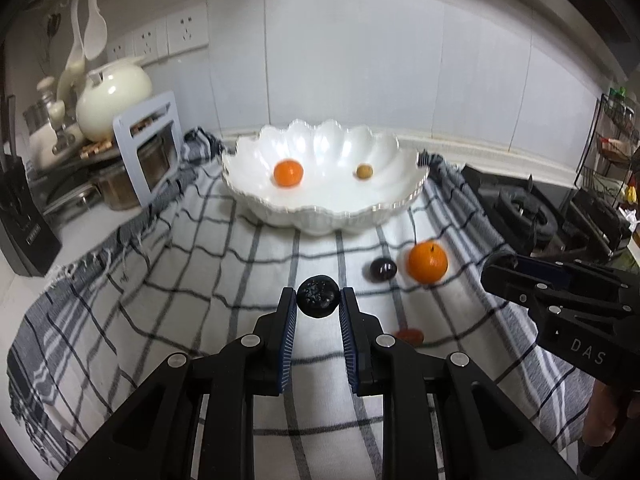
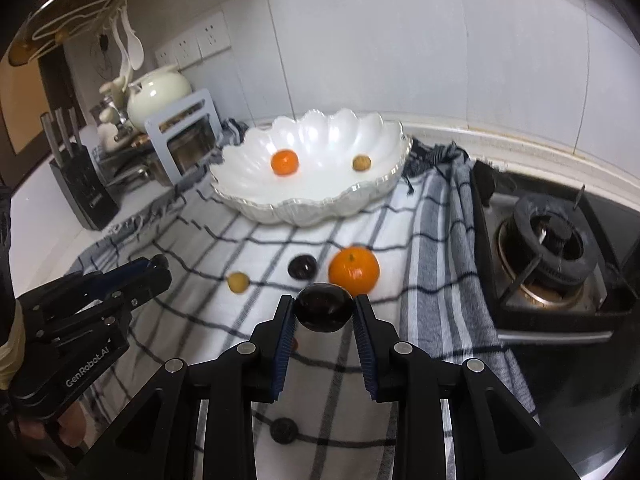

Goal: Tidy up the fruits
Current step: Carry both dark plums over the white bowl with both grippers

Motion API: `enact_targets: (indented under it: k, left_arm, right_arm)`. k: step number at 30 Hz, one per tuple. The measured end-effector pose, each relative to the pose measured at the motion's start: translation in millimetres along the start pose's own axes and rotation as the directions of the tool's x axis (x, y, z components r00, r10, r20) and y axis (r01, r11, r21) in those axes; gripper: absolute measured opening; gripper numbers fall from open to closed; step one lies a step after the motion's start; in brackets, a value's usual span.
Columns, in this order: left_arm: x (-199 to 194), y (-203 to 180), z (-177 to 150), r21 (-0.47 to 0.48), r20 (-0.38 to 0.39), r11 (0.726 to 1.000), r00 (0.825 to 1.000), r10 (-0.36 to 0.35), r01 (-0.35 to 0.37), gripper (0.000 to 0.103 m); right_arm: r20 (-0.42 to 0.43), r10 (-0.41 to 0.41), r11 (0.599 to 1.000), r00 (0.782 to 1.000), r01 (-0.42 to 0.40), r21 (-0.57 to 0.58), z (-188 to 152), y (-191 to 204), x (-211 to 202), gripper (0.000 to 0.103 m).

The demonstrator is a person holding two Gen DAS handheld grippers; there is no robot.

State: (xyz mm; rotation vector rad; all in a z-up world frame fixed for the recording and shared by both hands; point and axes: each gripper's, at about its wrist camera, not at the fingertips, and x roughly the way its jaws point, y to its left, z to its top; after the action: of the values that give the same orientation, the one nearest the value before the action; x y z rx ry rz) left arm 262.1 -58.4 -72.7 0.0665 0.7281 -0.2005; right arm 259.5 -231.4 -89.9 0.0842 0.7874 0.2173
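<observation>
Left gripper (image 1: pixel 319 296) jaws pinching bumpy dark berry (image 1: pixel 318 295); right gripper (image 2: pixel 324 309) jaws clamping smooth dark plum (image 2: pixel 324 308); both gripping narrowly, likely for carrying to scalloped bowl (image 1: pixel 320 216).

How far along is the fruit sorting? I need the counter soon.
Done: a small orange and a tan fruit lie in the white bowl. In hand: the left gripper holds a bumpy dark fruit, and the right gripper holds a smooth dark fruit. Left on the checked cloth: a large orange, a dark fruit, a tan fruit, and more near the grippers.
</observation>
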Motion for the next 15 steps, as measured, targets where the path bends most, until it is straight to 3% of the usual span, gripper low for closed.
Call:
enact_targets:
  k: [15]
  left_arm:
    - [-21, 6, 34, 0.003, 0.132, 1.000, 0.991, 0.006, -0.007, 0.023]
  right_arm:
    - [0.129, 0.027, 0.999, 0.991, -0.025, -0.024, 37, 11, -20, 0.031]
